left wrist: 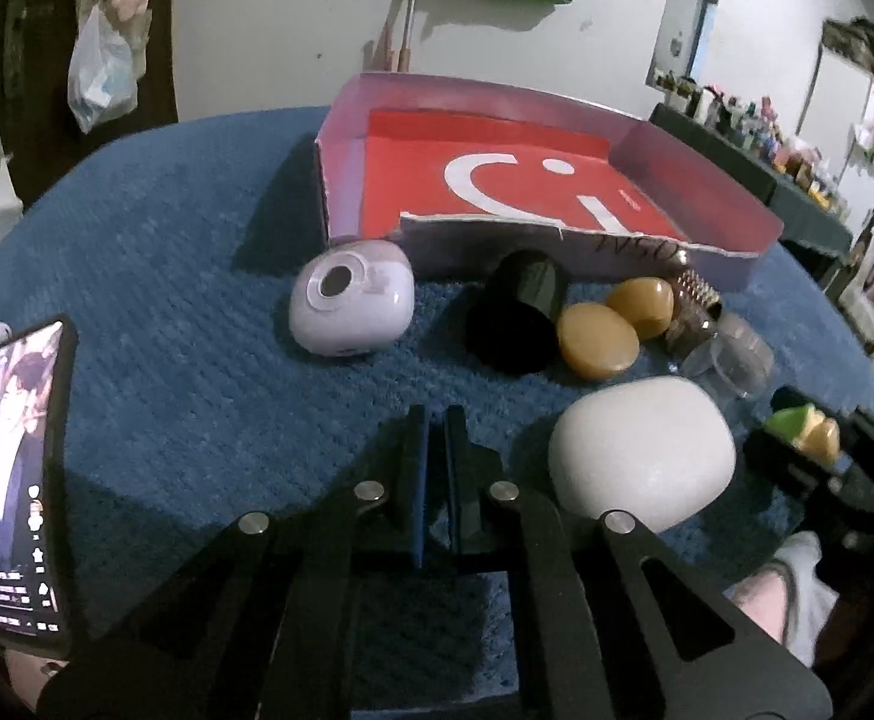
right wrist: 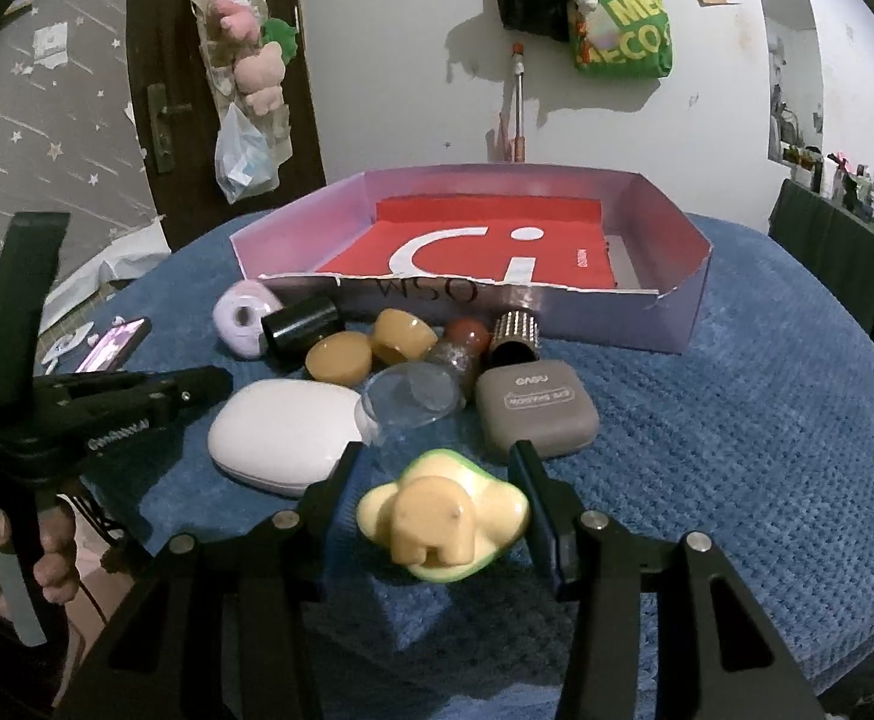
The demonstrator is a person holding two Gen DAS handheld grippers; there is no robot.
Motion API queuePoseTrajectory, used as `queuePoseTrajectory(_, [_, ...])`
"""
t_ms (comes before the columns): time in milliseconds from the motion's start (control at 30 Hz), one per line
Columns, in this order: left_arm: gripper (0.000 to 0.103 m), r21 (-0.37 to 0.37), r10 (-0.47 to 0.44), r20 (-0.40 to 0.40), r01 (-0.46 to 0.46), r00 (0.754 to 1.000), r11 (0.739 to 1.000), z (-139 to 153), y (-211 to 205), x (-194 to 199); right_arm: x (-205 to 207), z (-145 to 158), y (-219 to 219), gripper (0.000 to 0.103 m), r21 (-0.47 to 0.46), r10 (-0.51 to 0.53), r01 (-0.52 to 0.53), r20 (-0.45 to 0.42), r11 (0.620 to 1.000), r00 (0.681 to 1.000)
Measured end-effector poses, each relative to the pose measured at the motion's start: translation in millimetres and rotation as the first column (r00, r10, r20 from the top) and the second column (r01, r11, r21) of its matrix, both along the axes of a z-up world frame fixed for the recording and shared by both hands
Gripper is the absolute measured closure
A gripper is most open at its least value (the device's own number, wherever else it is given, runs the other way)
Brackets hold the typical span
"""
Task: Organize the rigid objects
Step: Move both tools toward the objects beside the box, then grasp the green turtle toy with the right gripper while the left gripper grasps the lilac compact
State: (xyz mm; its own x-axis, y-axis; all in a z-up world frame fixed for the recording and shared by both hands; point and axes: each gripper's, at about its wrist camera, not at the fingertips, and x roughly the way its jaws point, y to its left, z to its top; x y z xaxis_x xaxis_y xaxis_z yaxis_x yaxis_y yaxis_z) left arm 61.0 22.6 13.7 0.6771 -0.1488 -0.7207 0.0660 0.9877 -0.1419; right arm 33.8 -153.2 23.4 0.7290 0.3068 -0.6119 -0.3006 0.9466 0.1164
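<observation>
Avocado-shaped toy [right wrist: 443,516]: green rim, tan figure in the middle, sitting on the blue-towelled counter [right wrist: 737,450] right between the right gripper [right wrist: 437,480] fingers [right wrist: 533,498]. Fingers at a medium gap, flanking the toy on both sides; pads look to be at or just off its edges, can't confirm contact, so I'm not calling it held. Toy's wide axis runs across the gap, finger to finger, so little closing left.

Left gripper [left wrist: 434,450] fingers pinched together on nothing, hovering over bare towel, with the white oval case [left wrist: 641,450] just to its right. In the right wrist view it sits left of that case, well away from the toy. Right hand is clearly the nearer one.

Target is presumably the purple cardboard tray [right wrist: 683,306] with the red insert, still empty, straight ahead beyond the clutter: grey eyeshadow compact [right wrist: 536,414], clear lid [right wrist: 413,396], two amber caps [right wrist: 341,357], black cylinder [right wrist: 302,324], lilac case [right wrist: 242,315].

Judgement: close, lift over the pile, drop in the tray. Risk: rounded rim slipping out, or clipping the compact.
</observation>
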Motion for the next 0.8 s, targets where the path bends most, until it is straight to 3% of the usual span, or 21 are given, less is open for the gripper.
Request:
queuePoseTrajectory(500, [0.098,-0.069,-0.019,-0.026,0.018,0.999,0.997,-2,5,35,-2,-15,6,0.049,-0.057,0.009,-0.01,-0.018,0.998,1.0])
queuePoseTrajectory(800, [0.098,-0.122,-0.01,-0.013,0.009,1.0,0.992,-4,8,40,-14,-24,5,0.046,-0.06,0.023,-0.02,0.053,0.998,0.998])
